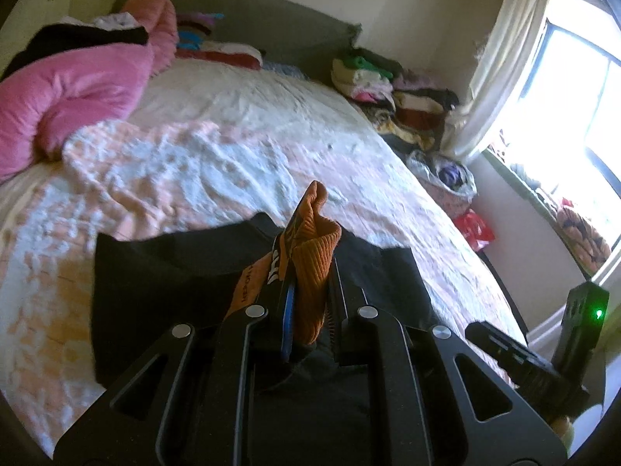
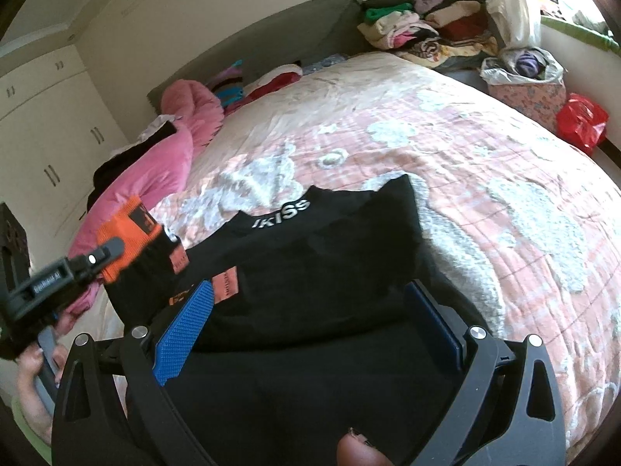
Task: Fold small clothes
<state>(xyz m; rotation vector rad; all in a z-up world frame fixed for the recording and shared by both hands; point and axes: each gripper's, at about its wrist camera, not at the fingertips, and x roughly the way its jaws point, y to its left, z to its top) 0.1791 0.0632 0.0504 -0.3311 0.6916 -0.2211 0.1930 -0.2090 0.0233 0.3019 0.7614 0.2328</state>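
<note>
Bedroom scene, quilted pink-and-white bedspread [image 2: 485,163] as the work surface, soft and rumpled. Nearest: right tongs [image 2: 310,310] are spread apart, hovering over the black garment [image 2: 310,256], which lies on the near part of the bed; blue pad [image 2: 182,334] sits just above the fabric, nothing gripped. Left tongs [image 1: 306,272] are clamped together on the orange ribbed cuff [image 1: 314,256] of that garment, cuff lifted off the bed. Risks, as I read it: only one end is held, so pulling the sleeve across likely drags the whole body and skews the fold; the grip is on bunched knit, so it may slip out mid-move; the quilt may ride up with the garment if the right tongs pin too deep. Further out, pink duvet [image 2: 163,178] is close to the sleeve side and could snag the swing. Far corner: stacked clothes pile [image 2: 427,23], well apart, no issue.
</note>
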